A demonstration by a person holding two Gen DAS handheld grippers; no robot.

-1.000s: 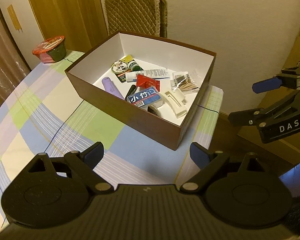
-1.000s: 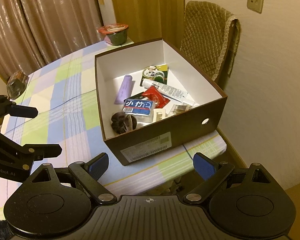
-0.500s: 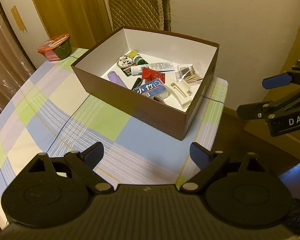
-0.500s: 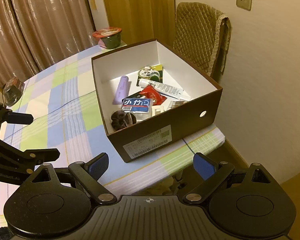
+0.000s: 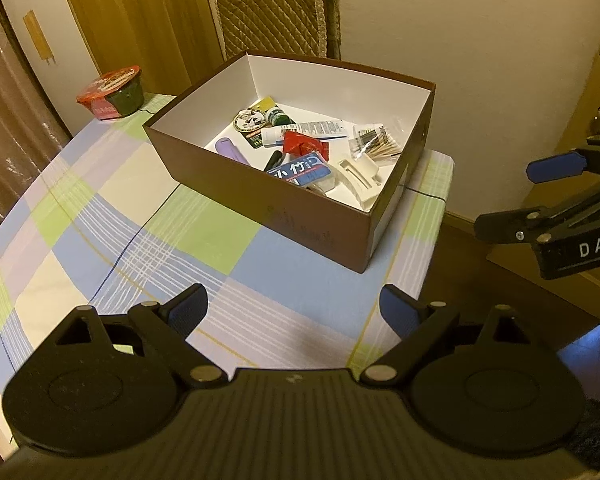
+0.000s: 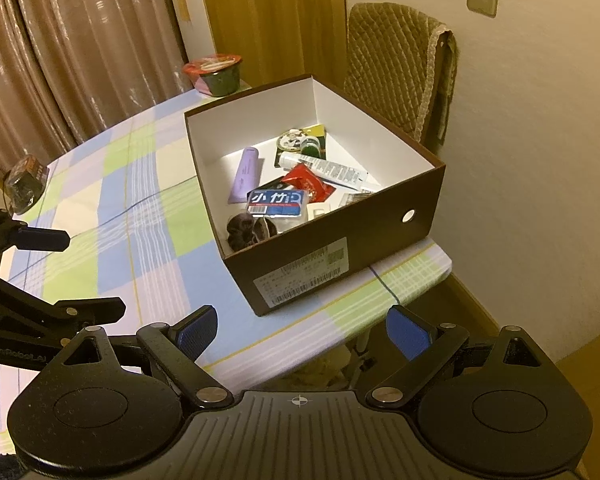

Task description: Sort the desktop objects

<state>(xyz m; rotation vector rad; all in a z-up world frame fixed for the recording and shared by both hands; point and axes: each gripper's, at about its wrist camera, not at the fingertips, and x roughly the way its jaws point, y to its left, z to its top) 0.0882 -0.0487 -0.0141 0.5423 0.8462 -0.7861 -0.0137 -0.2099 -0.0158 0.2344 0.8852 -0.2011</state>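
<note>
A brown box (image 5: 276, 216) (image 6: 364, 216) with white inner walls stands at the table's far right corner. It holds several small things: a blue packet (image 5: 302, 171) (image 6: 278, 202), a red wrapper (image 5: 304, 145) (image 6: 310, 182), a purple tube (image 5: 231, 150) (image 6: 247, 172), a white tube (image 5: 304, 132) (image 6: 324, 166), cotton swabs (image 5: 376, 144) and a dark hair tie (image 6: 244, 230). My left gripper (image 5: 294, 310) hangs open above the tablecloth, short of the box. My right gripper (image 6: 300, 330) is open over the table's near edge, with nothing between its fingers.
A checked tablecloth (image 5: 112, 216) covers the table. A red-lidded bowl (image 5: 114, 92) (image 6: 216, 74) sits at the far corner and a dark packet (image 6: 24, 182) at the left edge. Behind the box stands a chair with a quilted cover (image 5: 278, 16) (image 6: 400, 68); curtains hang left.
Both grippers have drawn back and up from the box, which now looks smaller and farther. Both stay open and empty.
</note>
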